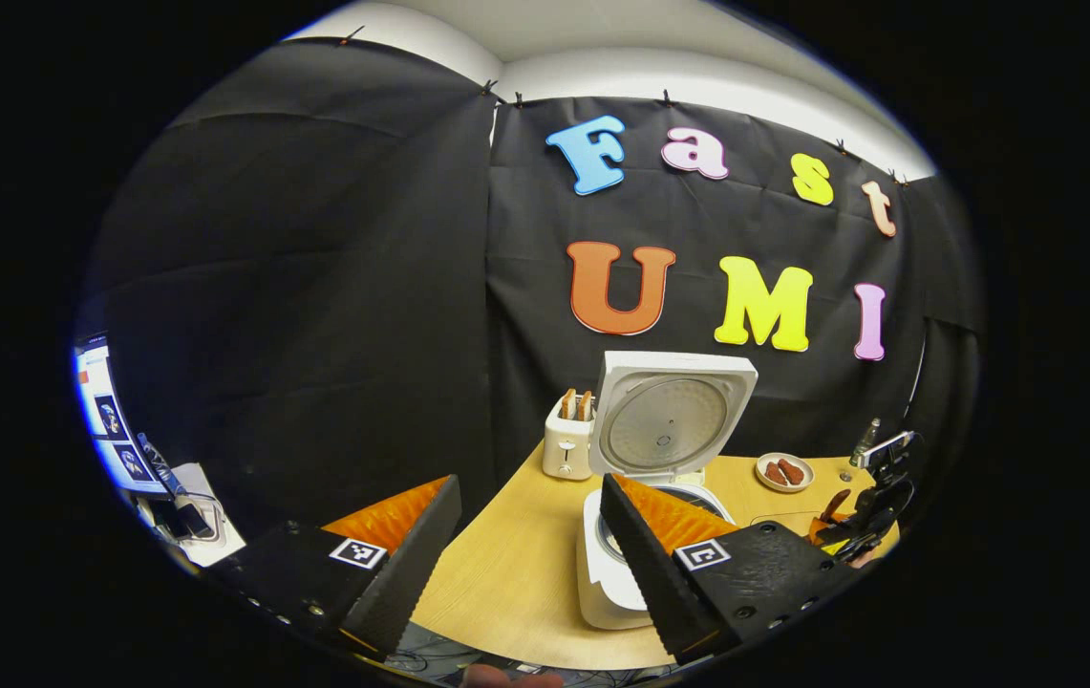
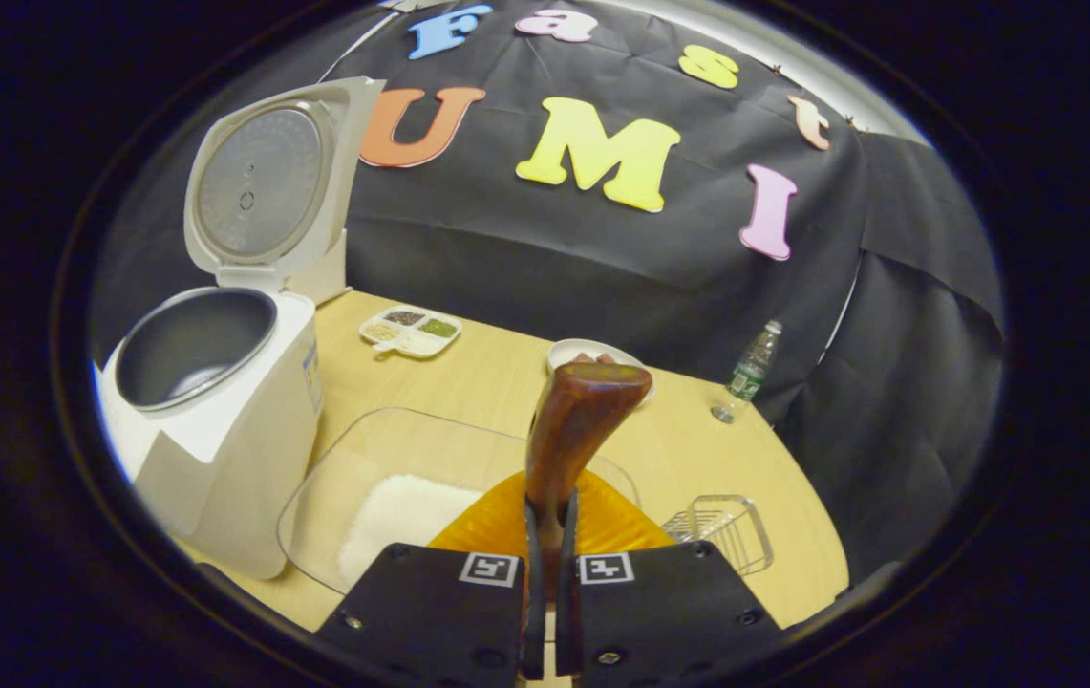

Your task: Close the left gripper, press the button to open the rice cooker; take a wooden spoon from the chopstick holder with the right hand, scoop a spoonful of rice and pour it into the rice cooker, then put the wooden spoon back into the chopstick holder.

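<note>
The white rice cooker (image 1: 616,573) (image 2: 220,430) stands open with its lid (image 1: 669,420) (image 2: 263,182) tipped up, and the grey inner pot (image 2: 191,344) looks empty. My left gripper (image 1: 527,487) hangs open in front of the cooker and holds nothing. My right gripper (image 2: 551,506) is shut on the handle of the brown wooden spoon (image 2: 583,420), whose wide end points up and forward. Just below and left of it sits a clear container (image 2: 353,459) with white rice (image 2: 401,511). The wire chopstick holder (image 2: 721,530) stands to the right. In the left gripper view the right gripper (image 1: 874,506) shows far right with the spoon (image 1: 831,505).
On the wooden table (image 1: 506,573) (image 2: 506,373) are a toaster (image 1: 566,444) with bread, a plate of sausages (image 1: 783,471), a divided dish of grains (image 2: 409,332), a small plate (image 2: 568,352) behind the spoon, and a bottle (image 2: 753,368). Black cloth walls close the back.
</note>
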`<action>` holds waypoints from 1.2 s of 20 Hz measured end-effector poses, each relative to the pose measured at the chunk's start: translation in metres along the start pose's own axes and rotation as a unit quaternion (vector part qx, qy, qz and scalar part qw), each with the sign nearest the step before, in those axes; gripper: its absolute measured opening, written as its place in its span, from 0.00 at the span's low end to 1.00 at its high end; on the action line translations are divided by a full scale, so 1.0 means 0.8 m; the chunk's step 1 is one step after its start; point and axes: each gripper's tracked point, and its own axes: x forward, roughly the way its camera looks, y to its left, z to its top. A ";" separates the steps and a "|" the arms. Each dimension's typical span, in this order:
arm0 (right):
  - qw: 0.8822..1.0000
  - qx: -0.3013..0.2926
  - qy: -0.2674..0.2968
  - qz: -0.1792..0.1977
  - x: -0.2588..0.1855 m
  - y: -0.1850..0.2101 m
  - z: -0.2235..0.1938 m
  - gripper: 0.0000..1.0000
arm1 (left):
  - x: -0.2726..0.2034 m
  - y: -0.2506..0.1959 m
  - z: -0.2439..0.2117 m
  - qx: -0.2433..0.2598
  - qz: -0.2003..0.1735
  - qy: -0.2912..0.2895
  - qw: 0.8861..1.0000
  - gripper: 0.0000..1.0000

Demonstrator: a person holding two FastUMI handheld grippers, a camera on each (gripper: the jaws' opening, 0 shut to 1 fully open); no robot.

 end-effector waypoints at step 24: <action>0.822 0.531 0.093 0.184 0.009 -0.037 0.004 0.10 | -0.009 -0.060 0.033 0.001 -0.006 -0.003 1.000 0.94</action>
